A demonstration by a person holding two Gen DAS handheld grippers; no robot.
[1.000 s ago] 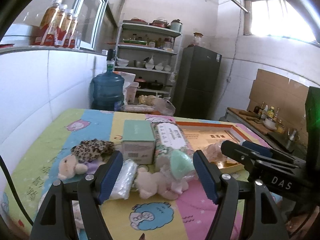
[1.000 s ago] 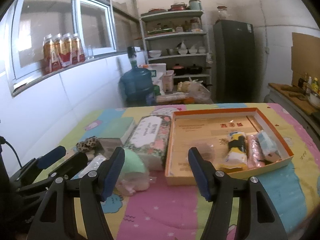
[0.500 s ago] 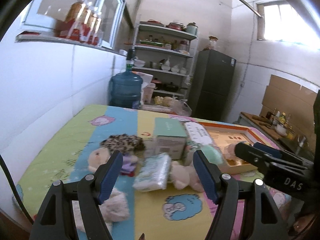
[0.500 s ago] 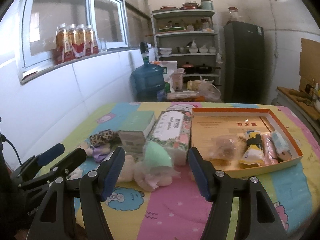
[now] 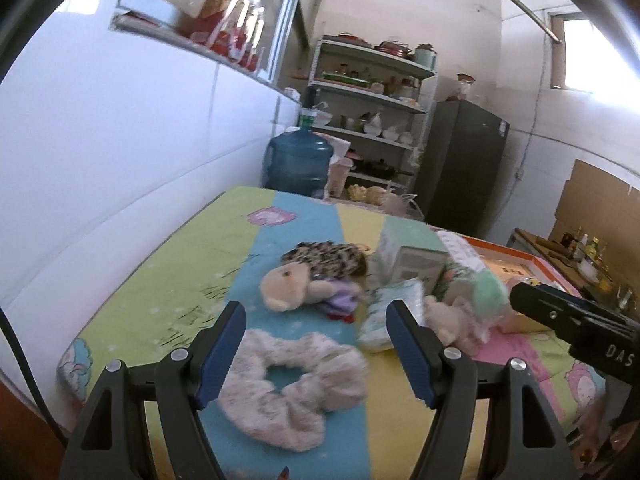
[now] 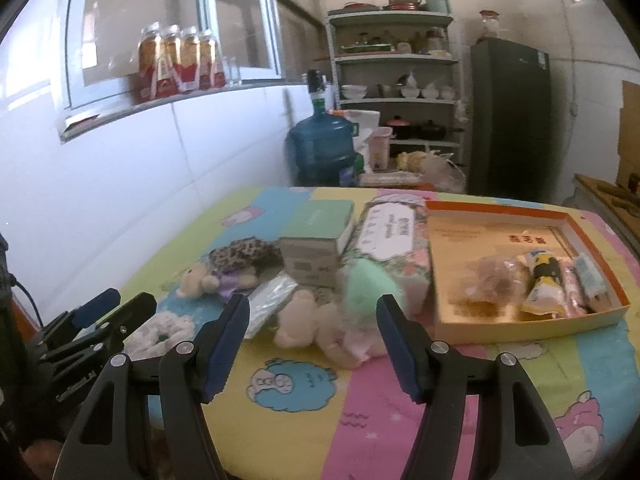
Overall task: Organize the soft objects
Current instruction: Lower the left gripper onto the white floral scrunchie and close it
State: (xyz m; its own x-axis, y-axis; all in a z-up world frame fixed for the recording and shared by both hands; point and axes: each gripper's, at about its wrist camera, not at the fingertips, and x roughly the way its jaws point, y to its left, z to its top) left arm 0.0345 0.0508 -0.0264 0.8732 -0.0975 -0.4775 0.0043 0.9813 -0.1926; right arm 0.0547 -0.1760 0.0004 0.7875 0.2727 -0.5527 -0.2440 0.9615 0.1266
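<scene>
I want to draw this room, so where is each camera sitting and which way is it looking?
Left wrist view: sits on the left hand-held gripper, open, looking along the table over the fluffy scrunchie; the right hand-held gripper shows at its right.
Right wrist view: sits on the right hand-held gripper, open, facing the plush toys and orange box.
Both show the hedgehog plush.

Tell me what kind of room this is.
Most likely a home kitchen or utility room. A metal shelf rack holds bowls and pots, a dark fridge stands beside it, and a blue water jug sits on the floor behind the table with its cartoon-print cover.
</scene>
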